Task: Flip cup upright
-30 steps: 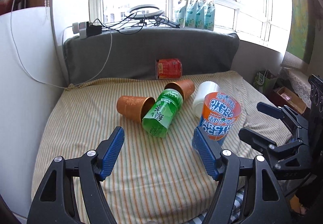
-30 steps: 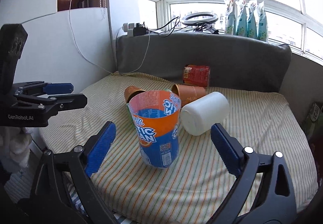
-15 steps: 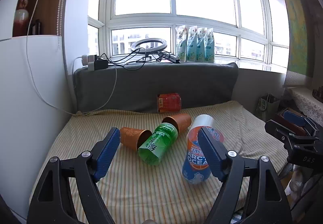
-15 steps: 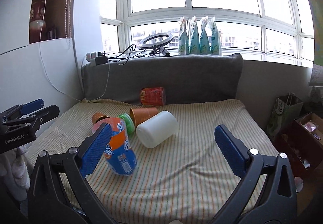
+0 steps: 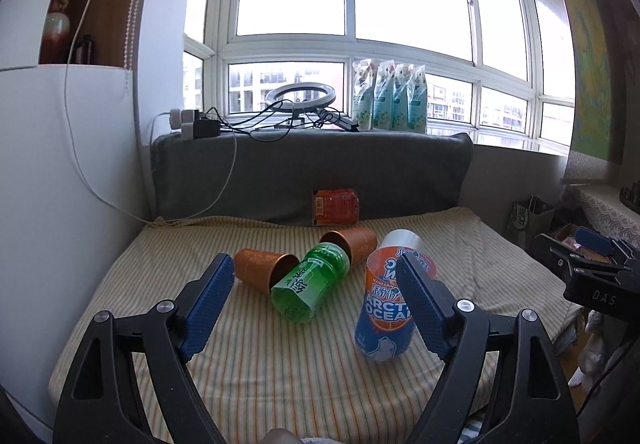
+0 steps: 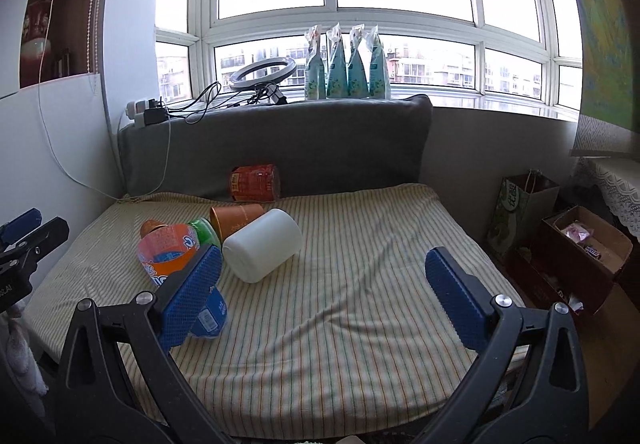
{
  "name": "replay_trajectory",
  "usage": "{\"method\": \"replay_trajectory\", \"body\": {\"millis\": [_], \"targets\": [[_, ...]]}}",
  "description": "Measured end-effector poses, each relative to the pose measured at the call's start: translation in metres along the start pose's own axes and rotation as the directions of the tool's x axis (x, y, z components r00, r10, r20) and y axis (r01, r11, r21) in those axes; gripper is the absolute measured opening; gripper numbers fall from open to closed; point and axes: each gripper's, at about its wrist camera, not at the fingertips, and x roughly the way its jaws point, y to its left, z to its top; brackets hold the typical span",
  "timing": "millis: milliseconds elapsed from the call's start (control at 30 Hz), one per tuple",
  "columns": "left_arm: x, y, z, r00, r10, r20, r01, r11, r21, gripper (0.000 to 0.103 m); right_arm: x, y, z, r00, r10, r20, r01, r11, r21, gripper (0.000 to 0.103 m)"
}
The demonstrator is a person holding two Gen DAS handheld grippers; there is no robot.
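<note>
Your Arctic Ocean cup [image 5: 386,308] now stands upright on the bed [image 6: 360,308]; both grippers have backed off, jaws wide, empty.

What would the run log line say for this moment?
Arctic Ocean cup: upright, leaning, free | left hand-held gripper: open, empty | right hand-held gripper: open, empty | green cup: on side
</note>
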Motion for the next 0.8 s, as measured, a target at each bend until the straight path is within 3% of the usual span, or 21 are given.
{"method": "replay_trajectory", "body": {"millis": [800], "targets": [[-0.005,-0.007,0.006,0.999,0.014,0.038,-0.014,1.0,0.011,0.084,-0.008,0.008,0.013,0.996,-0.031,0.078,0.033,0.999,-0.019,0.103]]}}
